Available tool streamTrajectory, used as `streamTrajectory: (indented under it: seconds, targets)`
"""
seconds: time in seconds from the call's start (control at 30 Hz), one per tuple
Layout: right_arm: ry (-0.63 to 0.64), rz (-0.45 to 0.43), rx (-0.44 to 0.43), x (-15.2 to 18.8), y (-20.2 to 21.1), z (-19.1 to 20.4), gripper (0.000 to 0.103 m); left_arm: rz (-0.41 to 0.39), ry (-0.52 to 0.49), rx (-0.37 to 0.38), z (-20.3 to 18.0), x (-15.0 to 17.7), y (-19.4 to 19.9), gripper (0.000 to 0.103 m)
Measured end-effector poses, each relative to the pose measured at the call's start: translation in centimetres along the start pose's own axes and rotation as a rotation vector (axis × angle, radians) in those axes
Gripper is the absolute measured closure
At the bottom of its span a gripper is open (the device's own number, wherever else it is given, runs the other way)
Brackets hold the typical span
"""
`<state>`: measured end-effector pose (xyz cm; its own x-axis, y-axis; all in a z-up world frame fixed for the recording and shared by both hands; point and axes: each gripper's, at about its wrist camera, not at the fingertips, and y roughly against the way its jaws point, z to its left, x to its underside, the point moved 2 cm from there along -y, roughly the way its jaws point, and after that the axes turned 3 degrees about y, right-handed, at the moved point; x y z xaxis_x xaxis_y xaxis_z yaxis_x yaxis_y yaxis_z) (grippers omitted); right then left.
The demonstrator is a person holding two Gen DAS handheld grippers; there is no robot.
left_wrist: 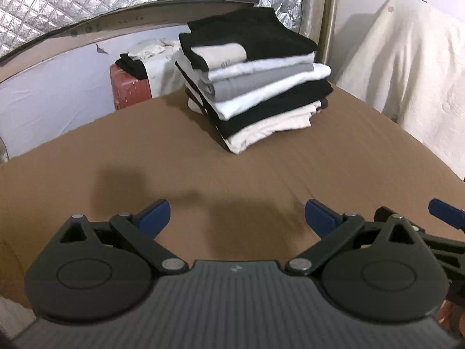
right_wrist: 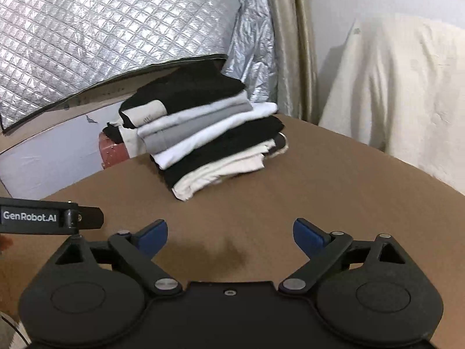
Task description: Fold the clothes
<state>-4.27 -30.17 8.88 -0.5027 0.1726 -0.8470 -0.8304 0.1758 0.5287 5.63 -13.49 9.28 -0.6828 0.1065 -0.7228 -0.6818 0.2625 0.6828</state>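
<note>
Our left gripper [left_wrist: 237,218] stands wide, its blue pads [left_wrist: 154,215] spread with nothing between them, only brown bedsheet [left_wrist: 174,157] beneath. Our right gripper [right_wrist: 230,234] is just as wide and just as empty, its own blue pads [right_wrist: 308,234] apart over the same sheet. The two sit side by side, both on the near side of the stack of folded clothes [left_wrist: 252,81] and well short of it.

Taking that stack as our landmark: it rests on the sheet toward the far edge, black, white and grey pieces piled in layers, the top one a black garment [right_wrist: 189,90] with a pale folded panel at its near end. To the left of the stack and lower, off the bed, we see a red suitcase [left_wrist: 130,87] with dark cloth lying on it. Right of the stack hangs a cream cover [left_wrist: 407,67]; behind it, a quilted silver sheet [right_wrist: 101,29].

We judge that we are between garments: nothing is in hand and no unfolded piece shows on the sheet. The next move calls for finding another loose garment, which neither view shows, and bringing it onto the bare sheet before the stack.
</note>
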Motion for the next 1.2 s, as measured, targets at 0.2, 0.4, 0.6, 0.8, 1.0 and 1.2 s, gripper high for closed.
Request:
streamTrajectory:
  seconds: [0.2, 0.4, 0.6, 0.8, 1.0, 1.2]
  targets:
    - [-0.056, -0.005, 0.011, 3.7, 1.5, -2.0, 0.007, 0.06, -0.056, -0.025, -2.1, 3.2, -1.5, 0.0]
    - [-0.096, 0.002, 0.031, 5.6, 1.7, -3.6, 0.007, 0.048, -0.058, -0.05, -3.6, 5.1, -1.9, 0.0]
    - [-0.06, -0.009, 0.062, 6.3, 2.1, -3.9, 0.007, 0.027, -0.021, -0.048, -4.5, 5.8, -2.2, 0.0]
    - [-0.102, -0.028, 0.063, 6.6, 2.7, -5.4, 0.007, -0.004, -0.035, -0.064, -6.0, 6.0, -1.9, 0.0]
    - [-0.14, -0.031, 0.06, 6.9, 2.5, -6.6, 0.007, -0.01, -0.047, -0.063, -7.0, 6.1, -1.8, 0.0]
    - [-0.147, -0.033, 0.06, 6.9, 2.2, -7.0, 0.007, -0.001, -0.057, -0.073, -7.7, 6.4, -1.9, 0.0]
